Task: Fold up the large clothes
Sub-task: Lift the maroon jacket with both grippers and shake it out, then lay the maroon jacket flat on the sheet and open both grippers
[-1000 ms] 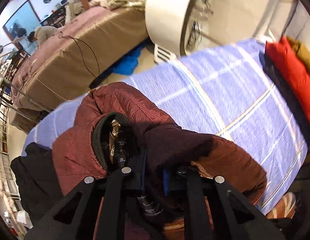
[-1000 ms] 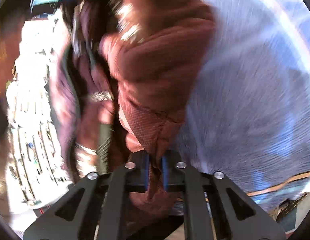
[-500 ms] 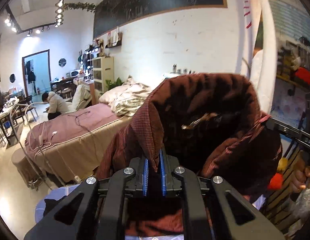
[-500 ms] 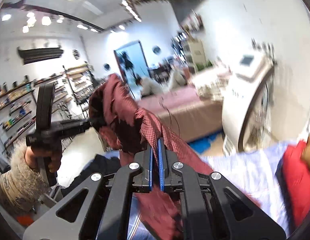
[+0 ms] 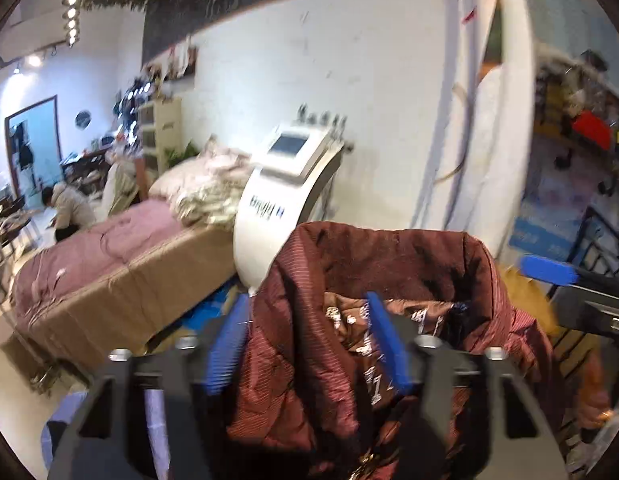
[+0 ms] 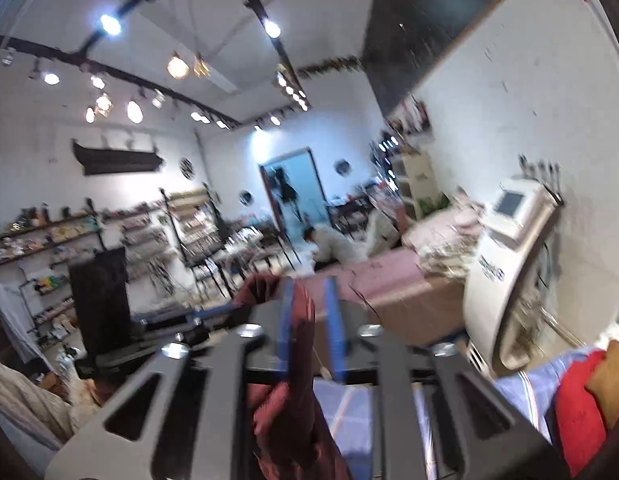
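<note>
As the jaws of the left gripper are opening, the maroon padded jacket is seen between its blue pads, no longer pinched. The right gripper is likewise spreading, a jacket fold hanging just ahead. Released this high, the jacket could be dropped crumpled onto the blue checked sheet below. Half a second earlier both pairs were clamped on the fabric

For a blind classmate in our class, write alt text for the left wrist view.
The left gripper, its jaws opening, has a dark red jacket bunched loosely between its blue pads. Behind stand a white machine with a screen and a bed with a pink cover.
</note>
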Demonstrator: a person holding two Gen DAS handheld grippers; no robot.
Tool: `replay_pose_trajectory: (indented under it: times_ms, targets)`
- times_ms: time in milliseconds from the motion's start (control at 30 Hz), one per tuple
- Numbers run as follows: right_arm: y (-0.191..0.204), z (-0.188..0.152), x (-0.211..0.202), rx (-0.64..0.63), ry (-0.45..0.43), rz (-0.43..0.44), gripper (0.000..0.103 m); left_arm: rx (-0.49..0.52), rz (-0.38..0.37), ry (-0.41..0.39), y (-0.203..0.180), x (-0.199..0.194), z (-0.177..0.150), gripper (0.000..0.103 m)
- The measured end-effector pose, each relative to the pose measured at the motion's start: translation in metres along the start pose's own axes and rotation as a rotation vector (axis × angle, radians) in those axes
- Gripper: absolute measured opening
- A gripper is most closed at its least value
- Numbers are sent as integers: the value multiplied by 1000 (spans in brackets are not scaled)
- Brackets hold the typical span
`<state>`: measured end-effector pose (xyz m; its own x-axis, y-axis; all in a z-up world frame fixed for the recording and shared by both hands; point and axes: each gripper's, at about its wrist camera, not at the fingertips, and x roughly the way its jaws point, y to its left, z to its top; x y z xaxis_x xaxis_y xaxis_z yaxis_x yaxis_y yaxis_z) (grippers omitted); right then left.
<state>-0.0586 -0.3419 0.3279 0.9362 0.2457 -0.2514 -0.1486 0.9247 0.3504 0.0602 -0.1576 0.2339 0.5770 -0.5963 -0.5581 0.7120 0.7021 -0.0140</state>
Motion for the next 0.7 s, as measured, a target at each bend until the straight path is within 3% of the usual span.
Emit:
replay_pose_trajectory:
  times_ms: [33, 133, 233, 333, 400, 467, 600, 700]
  targets:
    - [-20, -25, 21, 34, 36, -52, 98, -17, 21, 58, 6, 35, -15, 80]
    - [-80, -88, 44, 190, 150, -173, 98, -54, 41, 249, 34, 117, -73, 81]
    - [-149, -156, 46, 456, 276, -263, 98, -67, 110, 394, 67, 147, -133, 81]
    - [-194, -228, 37, 632, 397, -356, 98, -128, 141, 499, 114, 119, -182, 81]
    - [-210, -267, 25, 693, 450, -428, 98, -218, 157, 556, 147, 88, -199, 81]
    - [-223, -302, 17, 795, 491, -463, 98, -267, 189, 583, 150, 73, -205, 82]
    - [-228, -353, 36, 966, 637, -471, 98, -307, 191, 644, 117, 59, -227, 95]
    - [-216, -361, 64, 1018, 706, -459, 98, -233, 217, 709, 71, 78, -257, 95]
